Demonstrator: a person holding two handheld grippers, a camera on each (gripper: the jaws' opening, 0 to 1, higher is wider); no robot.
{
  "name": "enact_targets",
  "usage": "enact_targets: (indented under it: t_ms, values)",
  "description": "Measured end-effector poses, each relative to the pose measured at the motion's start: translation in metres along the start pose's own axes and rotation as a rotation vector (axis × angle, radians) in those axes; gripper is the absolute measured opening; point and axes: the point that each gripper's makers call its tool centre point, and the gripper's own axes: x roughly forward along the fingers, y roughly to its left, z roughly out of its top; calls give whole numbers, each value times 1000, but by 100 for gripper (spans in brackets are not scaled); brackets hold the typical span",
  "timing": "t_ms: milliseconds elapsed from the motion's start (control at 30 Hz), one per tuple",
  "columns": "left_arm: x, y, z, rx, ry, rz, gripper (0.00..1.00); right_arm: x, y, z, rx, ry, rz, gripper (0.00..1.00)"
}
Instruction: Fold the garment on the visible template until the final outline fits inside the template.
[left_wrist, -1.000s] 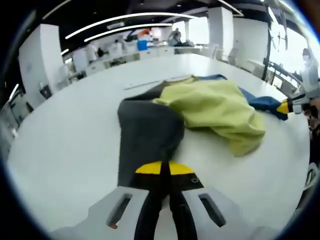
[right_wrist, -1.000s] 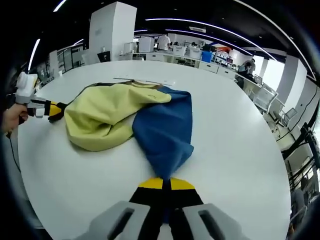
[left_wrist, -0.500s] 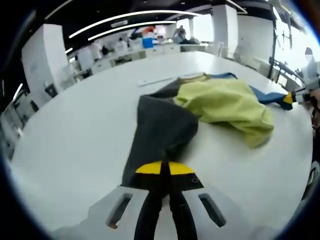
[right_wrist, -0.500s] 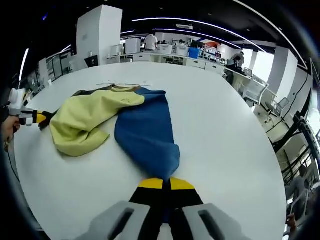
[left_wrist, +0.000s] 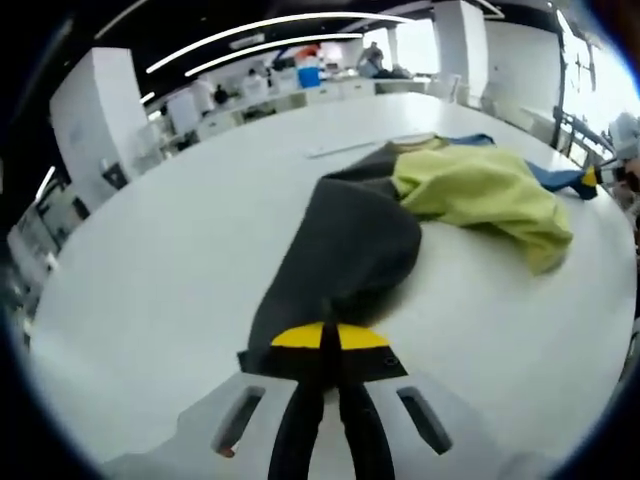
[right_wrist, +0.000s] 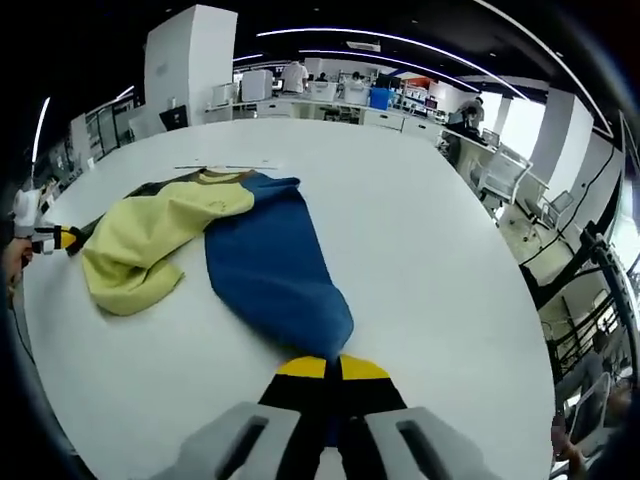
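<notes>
A garment with a yellow-green body (left_wrist: 480, 190), a dark grey sleeve (left_wrist: 340, 250) and a blue sleeve (right_wrist: 270, 265) lies crumpled on the white table (left_wrist: 150, 270). My left gripper (left_wrist: 325, 345) is shut on the end of the grey sleeve, which runs straight up from its jaws. My right gripper (right_wrist: 325, 372) is shut on the end of the blue sleeve. The yellow-green body (right_wrist: 140, 235) is bunched between the sleeves. Each gripper shows small at the other view's edge: the right gripper (left_wrist: 598, 178), the left gripper (right_wrist: 45, 238). A thin pale strip (right_wrist: 225, 166) lies by the collar.
The white table's far edge (right_wrist: 520, 330) curves round to the right in the right gripper view. Chairs (right_wrist: 500, 175) stand beyond it. Desks with people (left_wrist: 300, 85) and a white pillar (right_wrist: 185, 65) are in the background. A hand (right_wrist: 12, 262) holds the left gripper.
Both grippers have drawn back and apart with the sleeves held. The grey and blue sleeves now stretch out longer, and the yellow-green body lies farther from each camera.
</notes>
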Motion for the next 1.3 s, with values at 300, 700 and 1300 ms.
enact_targets:
  t_ms: [300, 700, 1300]
  values:
    - [9, 19, 1, 27, 24, 22, 0, 12, -20, 0, -10, 22, -30, 0]
    - [15, 36, 1, -24, 26, 29, 0, 19, -40, 1, 81, 38, -43, 0]
    - [15, 63, 3, -20, 31, 73, 0, 14, -70, -9, 38, 84, -110, 0]
